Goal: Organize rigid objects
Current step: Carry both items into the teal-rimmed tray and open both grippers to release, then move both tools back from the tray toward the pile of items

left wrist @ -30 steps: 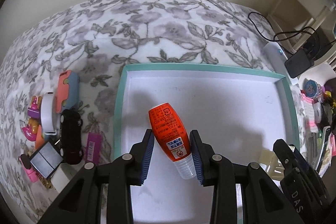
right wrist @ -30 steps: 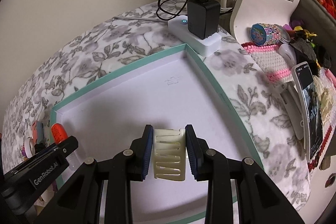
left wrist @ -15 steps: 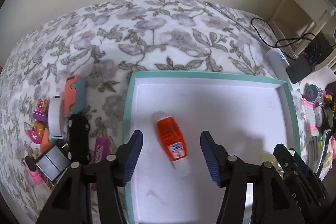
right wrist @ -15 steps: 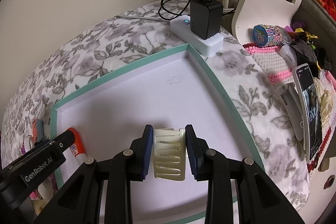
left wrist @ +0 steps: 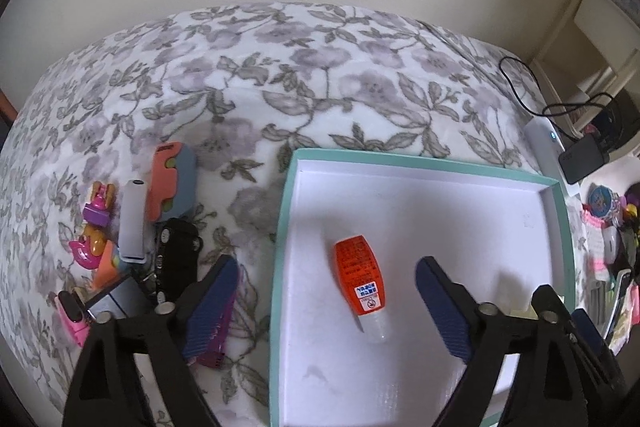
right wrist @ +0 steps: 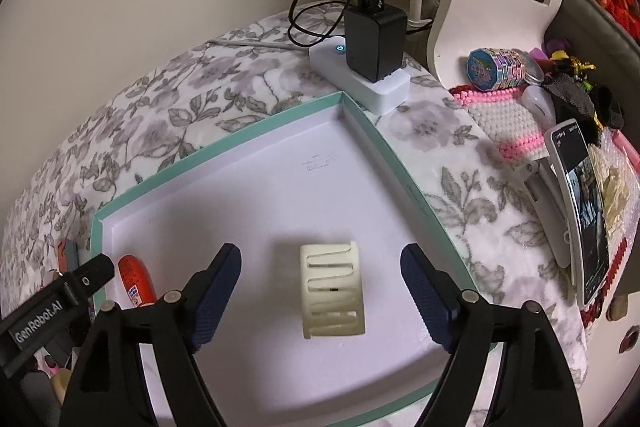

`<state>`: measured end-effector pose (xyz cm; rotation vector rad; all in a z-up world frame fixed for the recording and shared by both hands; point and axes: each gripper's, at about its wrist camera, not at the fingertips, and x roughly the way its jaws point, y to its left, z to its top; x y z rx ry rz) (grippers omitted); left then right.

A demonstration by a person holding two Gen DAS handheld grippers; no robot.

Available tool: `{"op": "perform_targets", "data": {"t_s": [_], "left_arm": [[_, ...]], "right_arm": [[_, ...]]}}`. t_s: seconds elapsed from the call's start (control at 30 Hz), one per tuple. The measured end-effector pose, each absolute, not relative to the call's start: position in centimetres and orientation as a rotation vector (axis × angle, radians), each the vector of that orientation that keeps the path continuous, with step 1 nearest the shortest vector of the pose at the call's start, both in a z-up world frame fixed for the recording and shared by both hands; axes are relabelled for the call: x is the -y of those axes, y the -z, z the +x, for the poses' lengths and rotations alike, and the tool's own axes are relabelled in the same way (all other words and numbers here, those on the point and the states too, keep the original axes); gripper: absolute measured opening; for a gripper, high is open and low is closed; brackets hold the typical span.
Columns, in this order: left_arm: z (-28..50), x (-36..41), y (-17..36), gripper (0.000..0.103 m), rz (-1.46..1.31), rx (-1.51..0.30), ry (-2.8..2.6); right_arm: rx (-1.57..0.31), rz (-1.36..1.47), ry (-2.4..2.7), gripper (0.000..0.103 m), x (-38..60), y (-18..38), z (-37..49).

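Observation:
An orange bottle with a clear cap (left wrist: pixel 361 279) lies on the white floor of the teal-rimmed tray (left wrist: pixel 281 227), near its left wall. My left gripper (left wrist: pixel 325 303) hangs open above it, touching nothing. In the right wrist view the cream slotted clip (right wrist: pixel 332 291) lies flat in the tray (right wrist: pixel 240 141), and my right gripper (right wrist: pixel 321 294) stands wide open around it, apart from it. The orange bottle (right wrist: pixel 135 283) shows at the tray's left side there. Left of the tray a heap of small items lies on the floral cover: an orange-and-blue case (left wrist: pixel 171 183), a white bar (left wrist: pixel 133 223), a black toy car (left wrist: pixel 178 259).
A white power strip with a black charger (right wrist: pixel 370 59) and cables sits just past the tray's far right corner. A phone on a stand (right wrist: pixel 584 211), a pink-and-white knitted mat (right wrist: pixel 508 119) and trinkets crowd the right. A magenta comb (left wrist: pixel 218 343) lies under my left finger.
Both grippers opened. The left one let go of the orange bottle in the tray and drew back and up. The right one released the cream clip, which now lies flat.

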<state>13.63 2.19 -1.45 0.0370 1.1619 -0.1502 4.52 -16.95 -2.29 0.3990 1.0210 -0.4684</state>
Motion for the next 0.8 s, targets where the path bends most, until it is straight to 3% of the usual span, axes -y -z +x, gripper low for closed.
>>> {"op": "perform_targets", "data": {"t_s": [0.07,0.4,0.63,0.8], "left_arm": [[13.7,-2.7,1.2,0.103,0.020,-1.144,0.143],[14.0,-5.9,-0.9,0.103,-0.050,-1.068,0.108],[13.7,-8.6,-1.6,0.103,-0.104,-1.111,0.109],[13.0,-11.6,-4.1,0.103,-0.148,-1.006,0.064]], "right_arm": [[-1.015,0.391,0.467,0.088,16.9,2.2,4.5],[-0.985,0.357,0.421,0.088,15.9,1.4,4.6],[-0.950,0.352,0.384,0.088,14.6,0.3,4.4],[-0.938,0.322,0.327,0.088,12.3,-0.3,4.8]]}}
